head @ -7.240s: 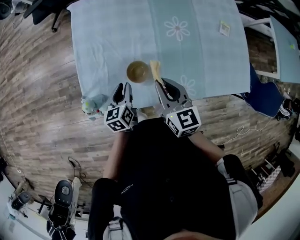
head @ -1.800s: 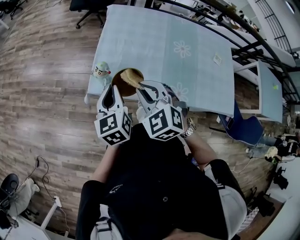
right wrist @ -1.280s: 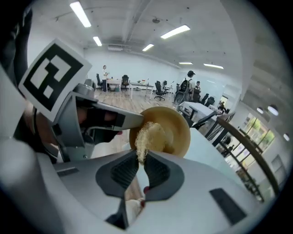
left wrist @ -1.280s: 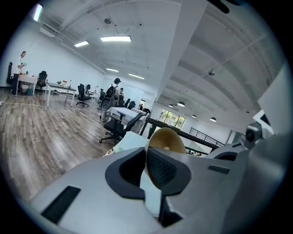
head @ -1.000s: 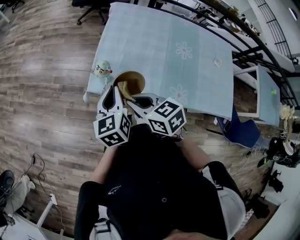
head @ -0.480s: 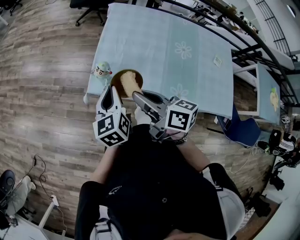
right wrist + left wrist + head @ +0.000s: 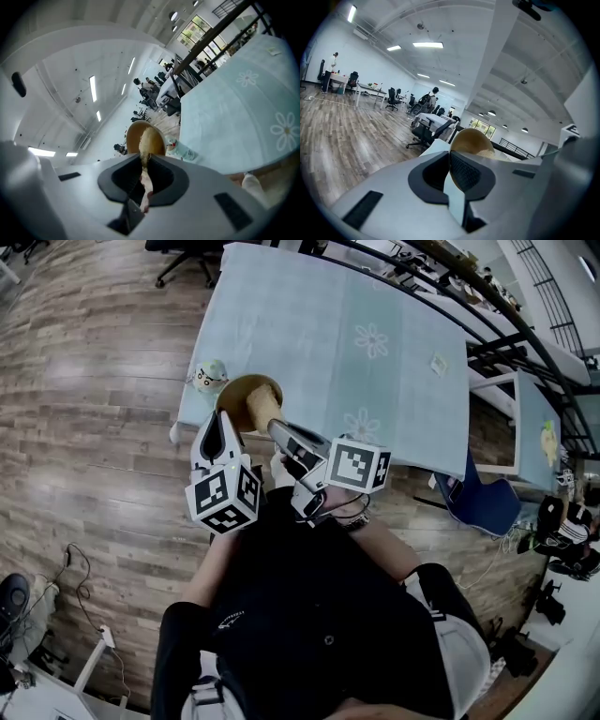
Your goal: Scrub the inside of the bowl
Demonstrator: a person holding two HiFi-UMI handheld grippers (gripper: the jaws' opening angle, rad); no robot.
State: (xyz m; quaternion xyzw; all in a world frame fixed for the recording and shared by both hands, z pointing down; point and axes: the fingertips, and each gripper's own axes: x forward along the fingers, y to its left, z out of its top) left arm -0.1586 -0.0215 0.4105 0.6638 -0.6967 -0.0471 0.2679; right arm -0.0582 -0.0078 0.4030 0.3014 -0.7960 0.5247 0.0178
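toy figure [image 7: 210, 377] just left of bowl [image 7: 246, 397] | left claw [image 7: 451, 163] clenched on bowl rim, pinch seen only in left gripper view | bowl at counter [image 7: 309, 324] corner | right claw [image 7: 143, 171] grasping scrubber [image 7: 150, 138], head inside bowl | bowl's near rim hidden behind claws in head view | card [image 7: 439, 363] far right of bowl, print unreadable

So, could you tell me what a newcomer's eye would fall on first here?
The brown bowl stands out at the near left corner of the pale blue tablecloth, its rim pinched by the left gripper while the right gripper presses a tan scrubber into it. A small toy figure sits beside it at the cloth's edge.
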